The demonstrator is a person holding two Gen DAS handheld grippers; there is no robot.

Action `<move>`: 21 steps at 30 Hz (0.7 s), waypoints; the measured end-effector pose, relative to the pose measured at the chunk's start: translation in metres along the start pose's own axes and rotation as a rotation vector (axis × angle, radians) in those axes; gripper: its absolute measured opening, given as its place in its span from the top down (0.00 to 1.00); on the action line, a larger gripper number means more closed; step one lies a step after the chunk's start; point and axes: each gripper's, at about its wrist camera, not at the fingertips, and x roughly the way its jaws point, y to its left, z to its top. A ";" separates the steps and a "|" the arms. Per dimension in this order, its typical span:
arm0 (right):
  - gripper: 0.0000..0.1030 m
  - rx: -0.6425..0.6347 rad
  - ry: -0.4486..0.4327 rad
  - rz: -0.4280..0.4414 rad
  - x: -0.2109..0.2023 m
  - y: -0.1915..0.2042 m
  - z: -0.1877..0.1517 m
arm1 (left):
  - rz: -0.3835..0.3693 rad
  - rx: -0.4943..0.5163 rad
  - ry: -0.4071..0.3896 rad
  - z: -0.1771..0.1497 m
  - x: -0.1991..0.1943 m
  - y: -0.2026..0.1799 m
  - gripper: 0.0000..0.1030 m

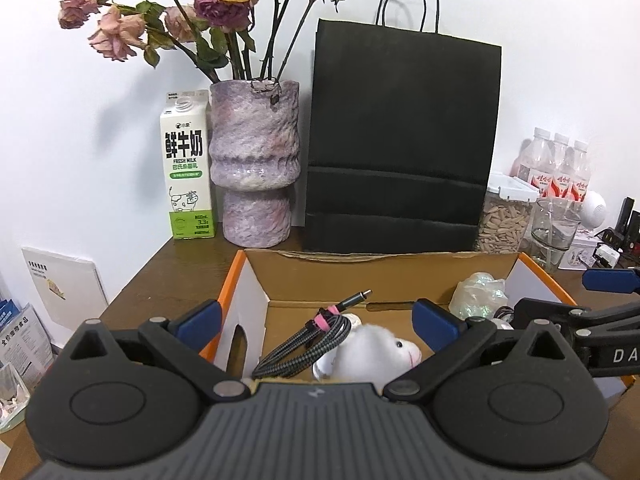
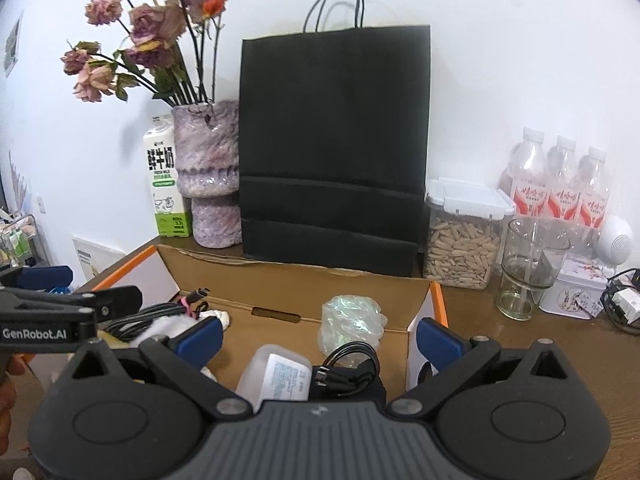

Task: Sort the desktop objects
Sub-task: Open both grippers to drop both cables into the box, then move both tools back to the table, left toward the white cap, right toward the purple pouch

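Brown wooden desk, white wall, open cardboard box, black paper bag

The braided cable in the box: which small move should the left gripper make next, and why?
Probably lower the left gripper onto the braided cable: its jaws are open and empty, and the cable lies on top of the white plush toy between them.
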 end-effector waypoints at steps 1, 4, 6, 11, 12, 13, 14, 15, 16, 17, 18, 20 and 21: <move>0.00 -0.001 -0.003 0.000 -0.003 0.001 -0.001 | 0.001 -0.002 0.002 -0.002 -0.002 0.000 0.00; 0.00 -0.006 -0.010 0.002 -0.012 0.004 -0.005 | -0.003 -0.008 0.006 -0.006 -0.008 0.001 0.00; 0.00 -0.012 -0.013 0.001 -0.019 0.007 -0.008 | -0.010 -0.008 -0.005 -0.010 -0.015 0.001 0.00; 0.00 -0.022 -0.035 -0.010 -0.038 0.013 -0.019 | 0.006 -0.014 -0.045 -0.020 -0.034 0.003 0.00; 0.00 -0.025 -0.040 -0.014 -0.042 0.014 -0.022 | 0.008 -0.013 -0.049 -0.022 -0.038 0.003 0.00; 0.00 -0.028 -0.044 -0.017 -0.046 0.014 -0.024 | 0.009 -0.013 -0.050 -0.025 -0.042 0.004 0.00; 0.00 -0.029 -0.047 -0.018 -0.050 0.015 -0.027 | 0.008 -0.015 -0.052 -0.028 -0.045 0.004 0.00; 0.00 -0.029 -0.049 -0.018 -0.054 0.015 -0.030 | 0.007 -0.018 -0.052 -0.031 -0.048 0.005 0.00; 0.00 -0.030 -0.049 -0.017 -0.057 0.016 -0.033 | 0.006 -0.020 -0.051 -0.034 -0.052 0.006 0.00; 0.00 -0.032 -0.048 -0.016 -0.061 0.017 -0.037 | 0.002 -0.020 -0.050 -0.037 -0.054 0.006 0.00; 0.00 -0.035 -0.046 -0.016 -0.064 0.018 -0.040 | -0.001 -0.020 -0.050 -0.041 -0.057 0.007 0.00; 0.00 -0.045 -0.038 -0.020 -0.070 0.021 -0.047 | 0.001 -0.015 -0.040 -0.048 -0.063 0.008 0.00; 0.00 -0.048 -0.032 -0.021 -0.072 0.022 -0.050 | 0.003 -0.012 -0.033 -0.052 -0.066 0.008 0.00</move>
